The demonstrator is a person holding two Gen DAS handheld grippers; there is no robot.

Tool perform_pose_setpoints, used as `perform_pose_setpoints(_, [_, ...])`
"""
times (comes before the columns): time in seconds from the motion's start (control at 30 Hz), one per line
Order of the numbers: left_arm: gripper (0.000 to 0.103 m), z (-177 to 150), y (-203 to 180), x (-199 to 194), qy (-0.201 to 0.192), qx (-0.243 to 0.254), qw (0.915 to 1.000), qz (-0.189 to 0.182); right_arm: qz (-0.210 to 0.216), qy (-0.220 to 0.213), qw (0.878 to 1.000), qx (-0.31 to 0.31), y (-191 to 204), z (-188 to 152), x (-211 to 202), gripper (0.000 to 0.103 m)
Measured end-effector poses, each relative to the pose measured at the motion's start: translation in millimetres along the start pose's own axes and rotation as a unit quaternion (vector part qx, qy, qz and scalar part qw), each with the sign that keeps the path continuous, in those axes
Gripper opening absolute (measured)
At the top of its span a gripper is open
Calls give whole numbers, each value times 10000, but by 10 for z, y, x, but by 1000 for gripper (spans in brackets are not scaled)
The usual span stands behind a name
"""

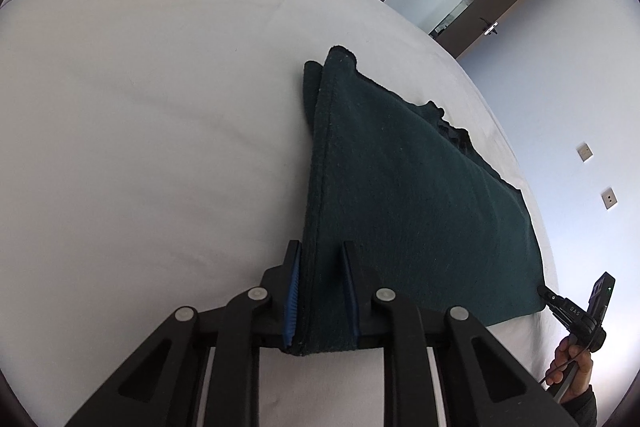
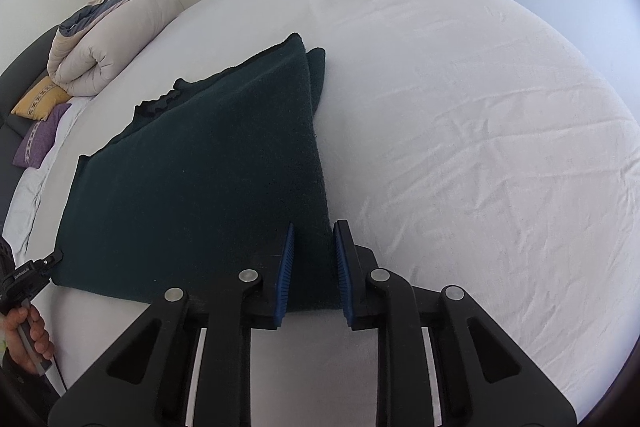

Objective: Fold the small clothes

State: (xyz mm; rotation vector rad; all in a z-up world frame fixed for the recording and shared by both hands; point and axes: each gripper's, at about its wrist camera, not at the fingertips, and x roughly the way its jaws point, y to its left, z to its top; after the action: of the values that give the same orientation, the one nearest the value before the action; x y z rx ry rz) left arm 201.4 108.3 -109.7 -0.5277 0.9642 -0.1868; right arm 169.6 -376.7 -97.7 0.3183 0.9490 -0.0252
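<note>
Garment: a dark green cloth [image 1: 404, 195], folded over, is laid on the bed [image 1: 140, 131], with two near corners lifted.
Left tool [image 1: 320, 291]: clamped on the cloth's near left corner; fabric is pressed between the blue pads [image 1: 292, 291].
Right tool [image 2: 314, 267]: clamped on the near right corner.
Background: a rolled duvet [image 2: 108, 43] is seen beside the pillows [image 2: 40, 119].

fuzzy matt dark green cloth [image 1: 408, 195] on a smooth matt grey sheet [image 1: 160, 115]; blue ribbed gripper pads [image 2: 285, 267]
</note>
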Motion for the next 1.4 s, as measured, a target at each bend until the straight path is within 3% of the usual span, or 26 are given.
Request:
perform_pose_setpoints(0.13, [21,-18,-22,-34,-50,89,9999,70,-88,-27,9999,-55,19,20,3,19])
perform_pose_setpoints(0.17, [14,-23,-30,-36,-55,135,9999,92,-121,-6,9999,-85,33,26,9,11])
perform_pose_setpoints(0.3, [10,-45,-74,-73,-99,314,9993,163,-300,-23,9993,-213,96,21,-27,8])
perform_pose_setpoints(0.7, [8,-151,-133,-235,-324,553,9974,332,-365,-180,9990,-158,74,-104,-248,4])
perform_pose_setpoints(0.73, [5,-171,-111,-222,-300,546,9974,349,-376,-160,9991,-148,50,-124,-240,4])
perform_pose_setpoints(1.07, [5,-289,4,-198,-224,558,9975,363,-362,-125,9993,-31,-54,-223,-177,4])
perform_pose_setpoints(1.23, [6,-274,17,-179,-185,523,9981,278,-353,95,9991,-191,-79,-205,-42,5])
perform_pose_setpoints(1.3, [11,-284,13,-188,-142,565,9979,299,-329,100,9992,-185,-72,-216,-65,8])
perform_pose_setpoints(1.37, [42,-290,24,-247,-86,481,9979,428,-319,126,9994,-43,-110,-228,-104,16])
perform_pose_setpoints(1.4, [46,-293,25,-315,-125,436,9980,431,-317,85,9994,77,-145,-236,-153,23])
